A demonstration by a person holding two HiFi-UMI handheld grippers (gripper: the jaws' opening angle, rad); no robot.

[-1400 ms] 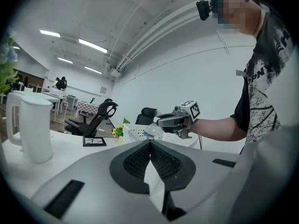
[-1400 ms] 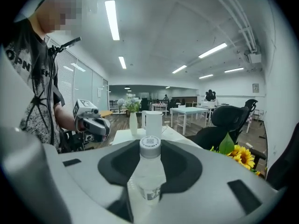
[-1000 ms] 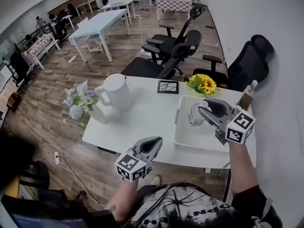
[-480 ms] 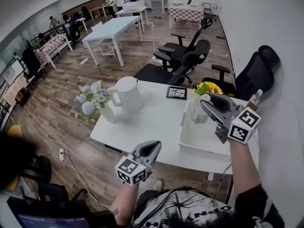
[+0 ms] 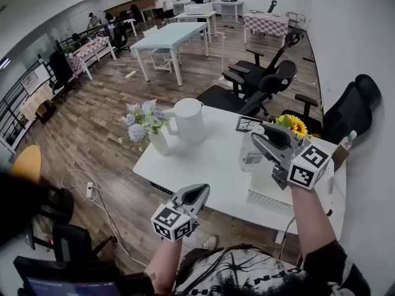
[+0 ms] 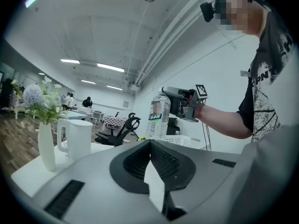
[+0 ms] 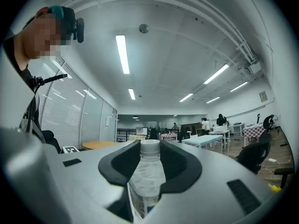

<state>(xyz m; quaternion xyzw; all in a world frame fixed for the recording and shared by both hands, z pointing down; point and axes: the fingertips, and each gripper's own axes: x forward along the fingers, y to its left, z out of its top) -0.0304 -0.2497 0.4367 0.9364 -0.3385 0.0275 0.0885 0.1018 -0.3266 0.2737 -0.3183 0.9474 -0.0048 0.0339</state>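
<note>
Up over the table, my right gripper clamps a clear water bottle by its upper body, just left of the white basket. I judge the bottle light, thin-walled and slick, so a hold near the shoulder suits it. My left gripper hangs closed on nothing, off the near table edge. Working room lies between the basket and the jug beside the flower vase.

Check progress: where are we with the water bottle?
Done: the water bottle is gripped by the right tool and held up, clear of the white basket. In hand: the bottle, over the white table. Remaining: it rests on nothing yet; the left tool is shut and empty.
</note>
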